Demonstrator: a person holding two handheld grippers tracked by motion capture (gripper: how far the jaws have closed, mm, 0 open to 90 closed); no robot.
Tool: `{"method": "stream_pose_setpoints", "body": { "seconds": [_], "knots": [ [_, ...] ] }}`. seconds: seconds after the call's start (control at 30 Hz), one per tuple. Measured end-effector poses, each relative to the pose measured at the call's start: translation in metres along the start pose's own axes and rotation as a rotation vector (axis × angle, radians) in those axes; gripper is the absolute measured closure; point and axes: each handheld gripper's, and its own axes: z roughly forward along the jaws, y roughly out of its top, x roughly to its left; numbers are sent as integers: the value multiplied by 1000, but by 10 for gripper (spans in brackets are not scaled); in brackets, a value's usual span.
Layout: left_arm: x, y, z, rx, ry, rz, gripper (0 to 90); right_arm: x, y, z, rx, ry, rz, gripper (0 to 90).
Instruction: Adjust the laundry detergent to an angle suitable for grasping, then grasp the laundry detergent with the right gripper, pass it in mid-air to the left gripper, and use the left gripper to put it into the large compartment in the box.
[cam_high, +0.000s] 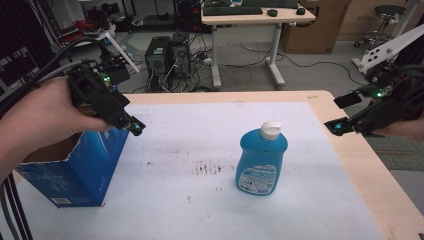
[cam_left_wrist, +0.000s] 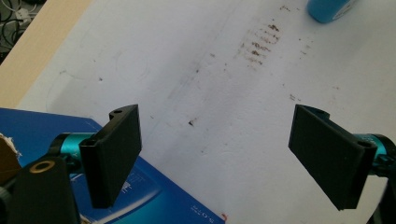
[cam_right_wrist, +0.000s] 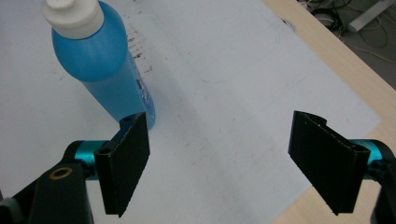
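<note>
Blue bottle (cam_high: 261, 159) upright mid-mat, bare mat all round. Left gripper (cam_left_wrist: 215, 158) wide, over blue box (cam_high: 75, 165) left of bottle. Right gripper (cam_right_wrist: 219, 163) wide, right of bottle at mat edge.

Blue plastic bottle with white cap (cam_right_wrist: 105, 70): cap cut by the top edge in the right gripper view, base hidden behind one jaw. Label print unreadable in the high view (too small). Open blue cardboard box (cam_high: 75, 167): inside hidden under the left tongs (cam_high: 136, 128) and hand. Right tongs (cam_high: 338, 128): body cut by the frame edge.
</note>
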Motion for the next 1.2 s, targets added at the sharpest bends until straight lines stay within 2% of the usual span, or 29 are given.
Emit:
{"method": "stream_pose_setpoints", "body": {
  "seconds": [0.2,0.37,0.5,0.63,0.83,0.87,1.03,1.2],
  "knots": [
    [0,-1,-3,-14,10,4,173,-2,-1,-7,-52,35,1,200],
    [1,-1,-1,-6,17,13,173,-2,-3,-8,-79,40,-1,200],
    [0,0,-1,-9,23,10,173,-2,-5,-6,-79,45,2,200],
    [-1,0,-1,-12,27,37,173,-1,-6,-4,-81,55,0,200],
    [2,0,0,-12,30,28,173,-1,-8,-5,-95,58,-21,200],
    [1,1,1,-12,30,33,173,-1,-10,-6,-120,62,-25,200],
    [-1,1,-1,-23,28,43,173,-2,-12,-9,-165,72,-35,200],
    [-1,1,-4,-30,33,65,173,-7,-17,-9,-212,118,-37,200]
  ]
}}
